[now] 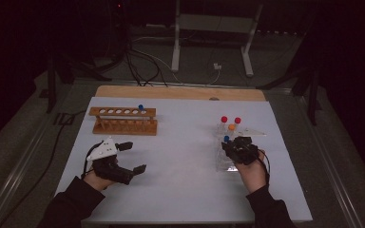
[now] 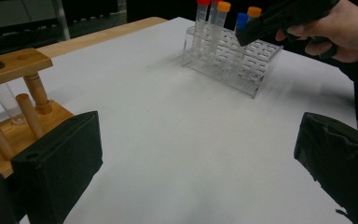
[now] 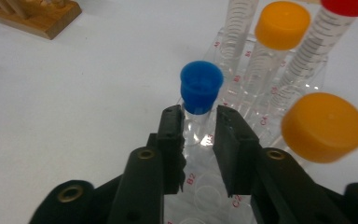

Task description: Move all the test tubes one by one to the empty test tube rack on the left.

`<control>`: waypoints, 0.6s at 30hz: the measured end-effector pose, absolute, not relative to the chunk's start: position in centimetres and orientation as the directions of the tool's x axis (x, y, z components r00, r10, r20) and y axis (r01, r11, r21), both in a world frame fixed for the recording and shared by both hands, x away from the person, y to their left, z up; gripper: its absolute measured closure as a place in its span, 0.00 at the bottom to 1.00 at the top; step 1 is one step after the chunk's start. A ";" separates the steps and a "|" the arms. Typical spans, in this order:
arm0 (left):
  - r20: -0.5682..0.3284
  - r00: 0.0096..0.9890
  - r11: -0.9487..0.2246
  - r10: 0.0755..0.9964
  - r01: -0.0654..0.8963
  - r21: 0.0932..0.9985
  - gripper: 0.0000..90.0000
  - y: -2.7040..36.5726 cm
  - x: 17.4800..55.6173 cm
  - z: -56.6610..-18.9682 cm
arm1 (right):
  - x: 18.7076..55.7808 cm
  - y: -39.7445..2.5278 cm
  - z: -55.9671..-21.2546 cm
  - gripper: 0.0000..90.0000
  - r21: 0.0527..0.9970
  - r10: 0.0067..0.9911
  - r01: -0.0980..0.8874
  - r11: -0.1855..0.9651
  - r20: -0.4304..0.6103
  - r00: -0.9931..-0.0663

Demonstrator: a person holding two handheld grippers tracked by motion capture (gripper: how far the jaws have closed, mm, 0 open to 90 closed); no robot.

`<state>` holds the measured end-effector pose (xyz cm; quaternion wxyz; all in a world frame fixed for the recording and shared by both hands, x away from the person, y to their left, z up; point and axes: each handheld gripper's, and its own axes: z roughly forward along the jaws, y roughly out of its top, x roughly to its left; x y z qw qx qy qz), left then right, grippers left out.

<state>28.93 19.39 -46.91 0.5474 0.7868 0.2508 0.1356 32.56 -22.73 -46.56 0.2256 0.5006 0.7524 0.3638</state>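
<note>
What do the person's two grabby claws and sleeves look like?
Both are black. The left claw carries a pale grey three-cornered plate on top and has wide flat jaws. The right claw has slim jaws with brass-coloured rivets. A thin black cable loops beside the right hand. Both sleeves are dark.

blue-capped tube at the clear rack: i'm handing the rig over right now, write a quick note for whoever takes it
Right claw: jaws on either side of the blue-capped tube just under its cap; whether they clamp it cannot be told. The tube stands in the clear rack with orange- and red-capped tubes.
Left claw: open, empty, near the wooden rack.
Done: one blue-capped tube stands in the wooden rack.
Left, probably: lift this tube and move it over.
</note>
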 end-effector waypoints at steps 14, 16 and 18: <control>-0.070 0.837 -0.268 0.543 0.252 0.930 0.02 19.6 29.0 -46.6 | 32.4 -22.4 -45.7 0.86 0.792 0.906 0.546 0.273 -0.022 -0.422; -0.073 0.840 -0.266 0.538 0.251 0.931 0.02 19.6 28.9 -46.4 | 32.1 -22.4 -45.0 0.86 0.801 0.903 0.529 0.280 -0.032 -0.429; -0.078 0.844 -0.264 0.531 0.252 0.931 0.02 19.5 28.9 -46.1 | 31.8 -22.4 -44.3 0.86 0.809 0.900 0.512 0.288 -0.046 -0.433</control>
